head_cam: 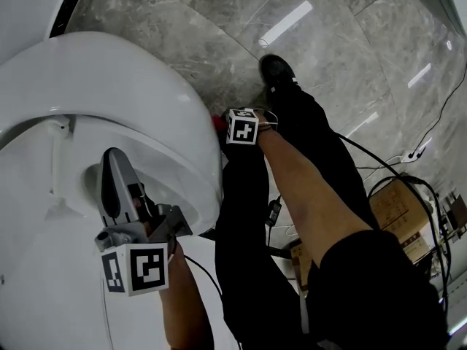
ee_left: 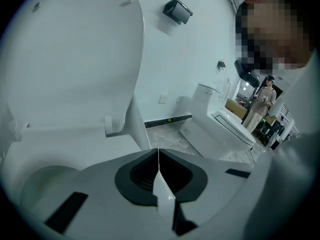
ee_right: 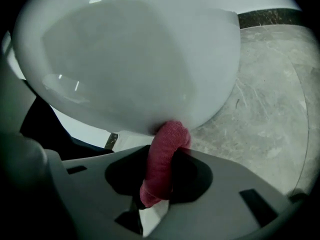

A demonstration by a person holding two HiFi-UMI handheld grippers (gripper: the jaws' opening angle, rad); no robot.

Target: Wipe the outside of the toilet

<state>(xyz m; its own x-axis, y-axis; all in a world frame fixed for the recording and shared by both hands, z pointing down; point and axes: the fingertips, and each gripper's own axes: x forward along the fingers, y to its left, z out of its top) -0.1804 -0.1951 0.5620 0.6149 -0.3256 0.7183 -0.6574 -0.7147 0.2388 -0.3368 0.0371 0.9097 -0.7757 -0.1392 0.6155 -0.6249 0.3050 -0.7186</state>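
Your right gripper [ee_right: 164,156] pinches cloth [ee_right: 169,136] against toilet [ee_right: 130,59] outside | your left gripper [ee_left: 158,159] pressed together, empty

Two toilets [ee_left: 75,59] [ee_left: 220,126], one red cloth [ee_right: 162,159], two grippers [ee_left: 158,151] [ee_right: 167,146].

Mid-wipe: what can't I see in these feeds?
Head view: the right claw and most of the cloth are behind the bowl rim and marker cube; only a red sliver shows.
Right gripper view: where cloth meets bowl is in shadow; its lower end is buried between the jaws.
Head view: the foot of the toilet is hidden by bowl and legs.
Left gripper view: the shut left claw fills the bottom; the bowl's outside is unseen.
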